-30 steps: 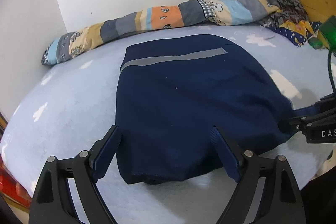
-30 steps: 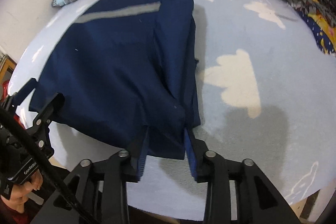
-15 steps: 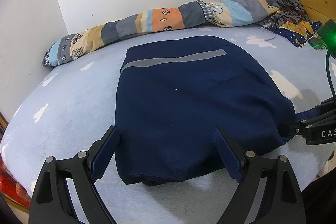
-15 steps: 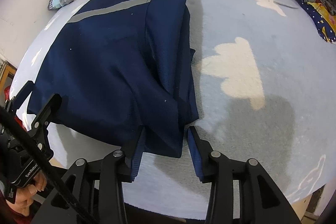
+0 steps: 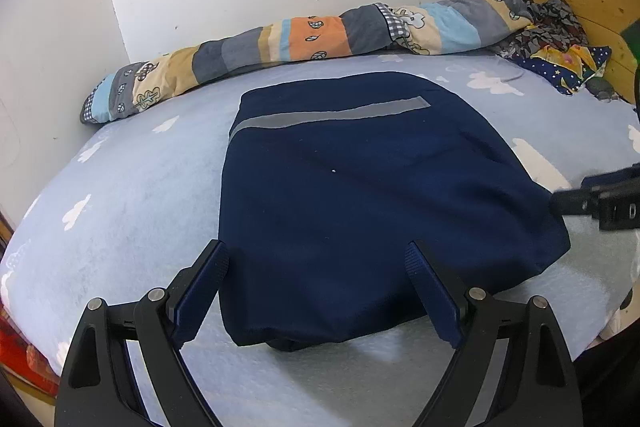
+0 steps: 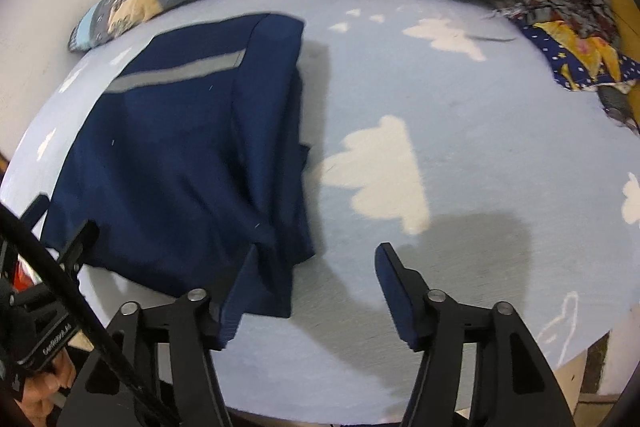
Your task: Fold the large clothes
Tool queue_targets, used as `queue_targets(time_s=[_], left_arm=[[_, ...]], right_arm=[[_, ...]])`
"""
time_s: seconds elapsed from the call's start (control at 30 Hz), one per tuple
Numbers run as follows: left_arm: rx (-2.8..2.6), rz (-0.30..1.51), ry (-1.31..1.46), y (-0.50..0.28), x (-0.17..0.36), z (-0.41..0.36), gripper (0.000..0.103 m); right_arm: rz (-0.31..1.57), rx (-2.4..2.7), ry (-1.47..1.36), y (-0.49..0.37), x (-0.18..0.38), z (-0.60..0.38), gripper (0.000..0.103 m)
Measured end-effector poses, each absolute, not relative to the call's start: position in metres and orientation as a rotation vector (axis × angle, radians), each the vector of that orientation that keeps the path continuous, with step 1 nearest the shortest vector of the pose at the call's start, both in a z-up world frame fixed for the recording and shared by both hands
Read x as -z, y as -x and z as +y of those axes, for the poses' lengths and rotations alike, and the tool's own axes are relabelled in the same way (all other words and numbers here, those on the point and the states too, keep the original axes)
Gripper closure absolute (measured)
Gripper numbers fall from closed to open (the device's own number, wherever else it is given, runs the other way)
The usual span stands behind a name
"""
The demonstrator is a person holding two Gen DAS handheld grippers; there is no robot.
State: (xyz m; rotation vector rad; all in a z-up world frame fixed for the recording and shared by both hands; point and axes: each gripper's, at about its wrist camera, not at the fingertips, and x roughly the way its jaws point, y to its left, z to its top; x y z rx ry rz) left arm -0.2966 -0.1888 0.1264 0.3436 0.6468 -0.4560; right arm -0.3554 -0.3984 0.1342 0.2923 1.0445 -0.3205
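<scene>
Noting from my remote seat: the left gripper (image 5: pixel 316 287) hangs with jaws spread wide over the near hem of the folded navy-blue garment with a grey reflective stripe (image 5: pixel 360 195), pads clear of the cloth and holding nothing. That garment lies flat in a tidy rectangle on the pale blue cloud-print bed sheet (image 5: pixel 132 195), with the rolled patchwork quilt (image 5: pixel 304 35) well behind it against the wall. It reads as soft, limp, thick and fairly heavy in its layers, not slippery, not fragile. I judge the near corners best for a pinch through all layers. The right gripper (image 6: pixel 316 279) is opening beside the garment's near right corner, nothing gripped.
</scene>
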Motion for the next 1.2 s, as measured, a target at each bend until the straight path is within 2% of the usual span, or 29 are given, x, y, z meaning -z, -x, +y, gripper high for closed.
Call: queue_targets(time_s=[0.27, 0.47, 0.77, 0.9, 0.97, 1.2], left_arm=[[0.446, 0.619, -0.311, 0.301, -0.138, -0.185, 0.013], [0.408, 0.580, -0.218, 0.305, -0.167, -0.165, 0.000], [0.280, 0.604, -0.251, 0.318, -0.190, -0.145, 0.000], [0.252, 0.589, -0.230, 0.328, -0.194, -0.133, 0.000], [0.241, 0.590, -0.236, 0.332, -0.195, -0.131, 0.000], [0.268, 0.722, -0.238, 0.317, -0.189, -0.131, 0.000]], right_arm=[[0.975, 0.388, -0.277, 0.360, -0.151, -0.402, 0.026], [0.964, 0.376, -0.277, 0.359, -0.155, -0.397, 0.024], [0.841, 0.343, -0.228, 0.381, -0.175, -0.351, 0.020], [0.736, 0.322, -0.151, 0.400, -0.190, -0.316, 0.011], [0.703, 0.302, -0.117, 0.407, -0.192, -0.299, 0.010], [0.719, 0.257, -0.063, 0.400, -0.186, -0.280, 0.010]])
